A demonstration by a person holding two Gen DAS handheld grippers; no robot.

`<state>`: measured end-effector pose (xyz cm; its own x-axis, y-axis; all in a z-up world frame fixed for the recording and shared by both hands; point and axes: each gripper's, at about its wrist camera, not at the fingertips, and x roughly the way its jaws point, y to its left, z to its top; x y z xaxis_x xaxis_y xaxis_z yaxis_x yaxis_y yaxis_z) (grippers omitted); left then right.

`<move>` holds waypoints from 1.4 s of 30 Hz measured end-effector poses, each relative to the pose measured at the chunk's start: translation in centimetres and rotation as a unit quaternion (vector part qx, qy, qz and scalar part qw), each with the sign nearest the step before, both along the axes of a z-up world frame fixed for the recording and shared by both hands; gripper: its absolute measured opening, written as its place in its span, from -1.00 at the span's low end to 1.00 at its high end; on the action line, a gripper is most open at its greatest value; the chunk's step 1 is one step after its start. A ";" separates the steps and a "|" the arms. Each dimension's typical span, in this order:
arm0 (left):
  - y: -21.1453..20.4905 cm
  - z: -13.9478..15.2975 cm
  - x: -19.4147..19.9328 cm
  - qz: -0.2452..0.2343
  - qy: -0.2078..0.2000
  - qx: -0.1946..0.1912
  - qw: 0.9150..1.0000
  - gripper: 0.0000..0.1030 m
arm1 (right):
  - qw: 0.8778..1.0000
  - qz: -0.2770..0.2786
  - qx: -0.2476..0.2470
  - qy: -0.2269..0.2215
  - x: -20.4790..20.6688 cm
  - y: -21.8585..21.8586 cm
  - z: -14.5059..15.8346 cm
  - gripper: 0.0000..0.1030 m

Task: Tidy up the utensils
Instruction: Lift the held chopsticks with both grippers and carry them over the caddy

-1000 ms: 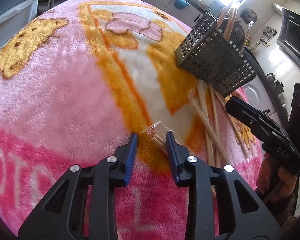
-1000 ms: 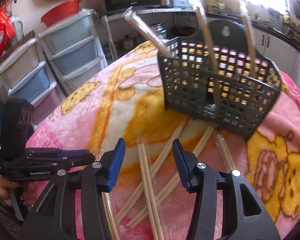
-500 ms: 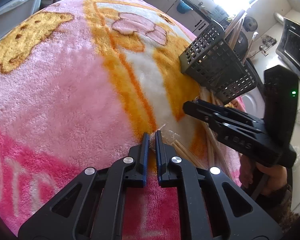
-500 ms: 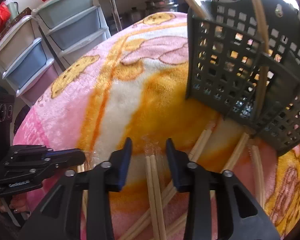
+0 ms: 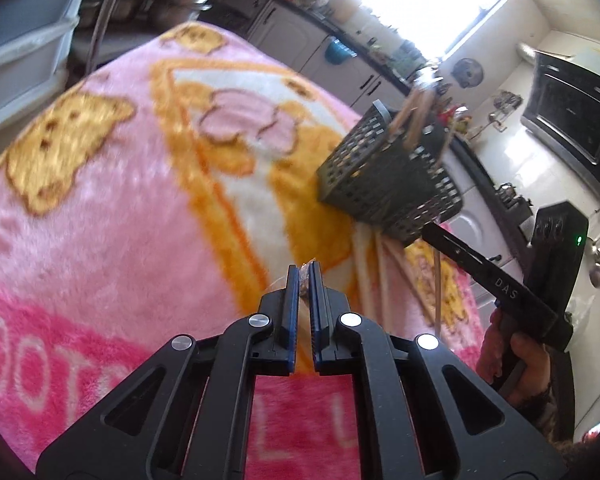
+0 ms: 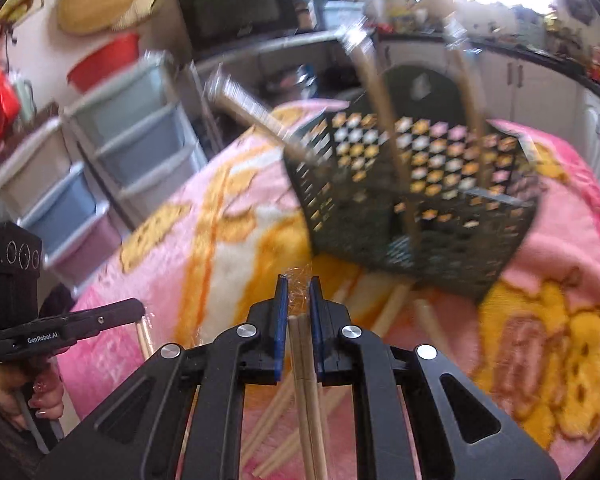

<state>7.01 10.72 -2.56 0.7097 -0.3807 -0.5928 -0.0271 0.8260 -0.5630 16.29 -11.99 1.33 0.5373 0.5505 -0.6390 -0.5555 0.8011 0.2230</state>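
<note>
A dark perforated utensil basket (image 5: 388, 188) stands on the pink blanket, with several wrapped chopstick pairs standing in it; it also shows in the right wrist view (image 6: 412, 200). My left gripper (image 5: 305, 274) is shut on a plastic-wrapped chopstick pair (image 5: 307, 280), lifted off the blanket. My right gripper (image 6: 299, 284) is shut on another wrapped chopstick pair (image 6: 306, 380), which hangs down between its fingers. More chopstick pairs (image 5: 374, 276) lie on the blanket in front of the basket, also in the right wrist view (image 6: 428, 312).
The pink and orange blanket (image 5: 120, 208) covers the table. Stacked plastic drawers (image 6: 80, 176) stand to the left beyond the table edge. Kitchen counters and a microwave (image 6: 236, 12) lie behind. Each gripper shows in the other's view, left (image 6: 72, 328) and right (image 5: 496, 280).
Both grippers have closed on wrapped chopstick pairs and lifted them off the blanket. The right gripper has pulled back from beside the left.
</note>
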 end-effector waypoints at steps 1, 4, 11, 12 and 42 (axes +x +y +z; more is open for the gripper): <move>-0.3 0.4 0.1 -0.004 -0.005 0.002 1.000 -0.95 | 1.000 -0.008 0.005 -0.006 -0.2 -0.8 0.4 -0.80; -1.0 1.5 0.2 -0.011 -0.018 0.004 1.000 -0.95 | 0.999 -0.029 0.012 -0.018 -0.5 -2.5 1.4 -0.80; -2.7 3.4 0.3 -0.035 -0.047 0.010 0.998 -0.95 | 0.994 -0.081 0.055 -0.050 -2.5 -6.7 3.7 -0.80; -3.0 3.7 0.3 -0.040 -0.051 0.011 0.998 -0.95 | 0.993 -0.085 0.056 -0.058 -2.8 -7.1 4.1 -0.81; -12.8 9.5 1.9 -0.177 -0.132 0.028 0.975 -0.96 | 0.978 -0.147 0.083 -0.121 -7.9 -12.9 7.4 -0.81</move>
